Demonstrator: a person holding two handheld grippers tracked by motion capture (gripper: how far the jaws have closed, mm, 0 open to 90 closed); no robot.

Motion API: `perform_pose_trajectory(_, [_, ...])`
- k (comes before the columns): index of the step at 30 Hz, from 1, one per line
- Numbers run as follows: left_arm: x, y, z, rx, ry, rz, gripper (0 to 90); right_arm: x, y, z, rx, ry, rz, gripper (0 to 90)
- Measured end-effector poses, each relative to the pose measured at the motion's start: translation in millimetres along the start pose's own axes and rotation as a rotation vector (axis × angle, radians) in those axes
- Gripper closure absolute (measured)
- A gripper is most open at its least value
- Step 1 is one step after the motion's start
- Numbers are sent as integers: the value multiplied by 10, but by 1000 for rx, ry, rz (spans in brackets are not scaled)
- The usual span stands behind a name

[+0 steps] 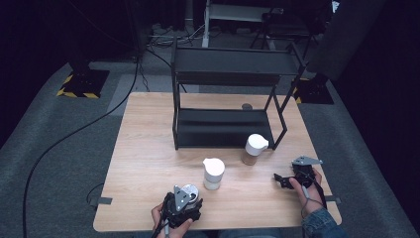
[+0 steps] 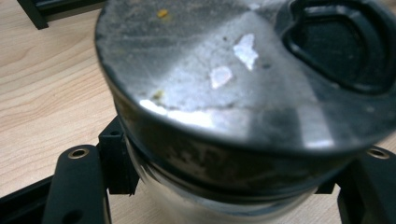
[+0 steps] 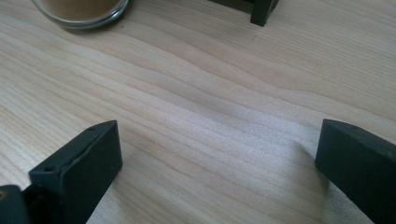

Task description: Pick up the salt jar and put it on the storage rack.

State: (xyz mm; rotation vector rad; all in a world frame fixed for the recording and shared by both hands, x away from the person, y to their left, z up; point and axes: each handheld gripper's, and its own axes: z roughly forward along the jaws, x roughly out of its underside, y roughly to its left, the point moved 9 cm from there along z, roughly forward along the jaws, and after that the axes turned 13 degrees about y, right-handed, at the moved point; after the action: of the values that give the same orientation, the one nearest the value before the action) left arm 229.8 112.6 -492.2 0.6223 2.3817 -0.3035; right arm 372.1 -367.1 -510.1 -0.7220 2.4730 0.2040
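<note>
We've got the left gripper [image 1: 184, 206] clamped on a small jar [image 2: 243, 116] w/ a grey lid; its jaws sit tight on the glass just under the lid rim, one each side. That low grip makes sense: the lid overhangs, so the jar can't slip down through if we lift it. The jar stands at the table's [image 1: 148, 163] near edge, well in front of the black shelf rack [image 1: 228, 99], which we use as our landmark.

Two more jars stand between us and the rack: a white-lidded jar [image 1: 213, 173] about halfway, and a second white-lidded jar [image 1: 255, 148] w/ brown contents just at the rack's front right leg. We'd guess they're lined up to go onto the rack, so the way to it is kept free.

Our right gripper [image 1: 292, 181] rests right of the rack's front, near the table's right side. Its jaws stand wide apart w/ nothing between them, only bare wood. Prob. parked there so it stays out of the left hand's way.
</note>
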Motion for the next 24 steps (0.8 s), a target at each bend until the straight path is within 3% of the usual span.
perform_pose_trajectory(12, [-188, 72, -100, -9, -18, 23, 299, 1, -4, 1, -1, -1, -3, 2])
perform_pose_trajectory(24, [-485, 228, -167, -9, -54, 46, 299, 5, -15, -1, -6, -1, -13, 2])
